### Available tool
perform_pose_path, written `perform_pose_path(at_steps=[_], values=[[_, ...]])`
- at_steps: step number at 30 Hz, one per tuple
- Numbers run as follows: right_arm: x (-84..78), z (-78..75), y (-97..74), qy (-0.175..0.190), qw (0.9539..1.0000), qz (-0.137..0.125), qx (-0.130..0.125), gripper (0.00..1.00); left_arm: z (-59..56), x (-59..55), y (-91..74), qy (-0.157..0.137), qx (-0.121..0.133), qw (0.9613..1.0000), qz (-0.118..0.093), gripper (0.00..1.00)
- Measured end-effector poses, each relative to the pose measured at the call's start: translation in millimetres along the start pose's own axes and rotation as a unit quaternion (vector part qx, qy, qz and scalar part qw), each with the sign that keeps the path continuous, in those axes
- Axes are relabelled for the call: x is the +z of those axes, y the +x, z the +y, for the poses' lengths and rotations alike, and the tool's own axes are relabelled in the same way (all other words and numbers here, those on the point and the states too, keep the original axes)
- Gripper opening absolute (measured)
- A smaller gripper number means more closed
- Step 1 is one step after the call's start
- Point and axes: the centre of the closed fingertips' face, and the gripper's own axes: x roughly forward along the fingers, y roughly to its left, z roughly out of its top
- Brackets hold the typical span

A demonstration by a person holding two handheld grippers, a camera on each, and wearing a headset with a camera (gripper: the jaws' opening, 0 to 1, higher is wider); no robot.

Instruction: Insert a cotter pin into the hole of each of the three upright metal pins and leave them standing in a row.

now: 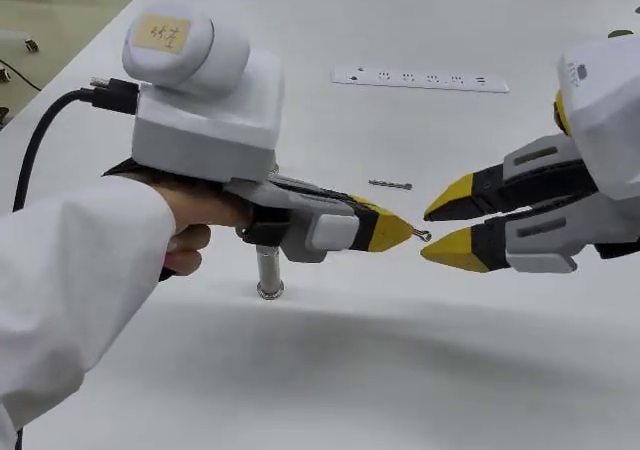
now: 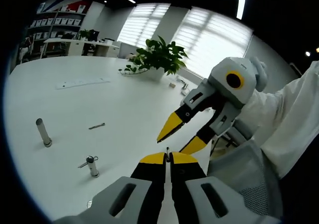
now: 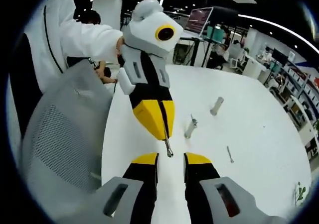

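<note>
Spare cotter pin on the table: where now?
Head view, centre: the spare cotter pin lies flat between the power strip and the tips of the left tool and right tool.

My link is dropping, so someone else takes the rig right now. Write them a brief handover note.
Left claw: shut on the held cotter pin, above the table.
Right claw: open, tips either side of that pin, not gripping.
Things: fitted metal pin stands, apparently with a cotter pin through it; bare metal pin stands beyond; spare cotter pin lies flat.
Done: seemingly one pin. Left: the rest, then a row.
</note>
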Motion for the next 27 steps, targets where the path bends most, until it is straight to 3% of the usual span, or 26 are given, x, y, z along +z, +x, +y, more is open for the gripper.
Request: perform_pose_path(at_steps=[3, 8, 10, 12, 20, 27], values=[[-3.3, 4.9, 0.2, 0.012, 0.9996, -0.006, 0.026, 0.14, -3.0, 1.7, -1.2, 0.044, -0.004, 0.9990, -0.004, 0.00], [-3.7, 15.0, 2.4, 0.042, 0.9977, -0.011, 0.053, 0.14, -9.9, 0.6, -3.8, 0.089, -0.016, 0.9959, -0.002, 0.00], [-1.6, 16.7, 3.1, 0.050, 0.9968, -0.021, 0.058, 0.13, -13.1, 1.0, -5.0, 0.127, -0.022, 0.9917, -0.002, 0.00], [0.3, 19.0, 3.1, 0.056, 0.9961, -0.026, 0.063, 0.11, -17.8, 0.3, -5.9, 0.143, -0.031, 0.9892, -0.001, 0.00], [3.7, 22.4, 1.0, 0.056, 0.9953, -0.034, 0.072, 0.00, -24.8, 1.6, -6.5, 0.184, -0.045, 0.9818, 0.000, 0.00], [3.4, 26.4, -1.2, 0.043, 0.9957, -0.029, 0.077, 0.00, -25.6, -3.1, -6.9, 0.202, -0.051, 0.9779, 0.013, 0.00]])
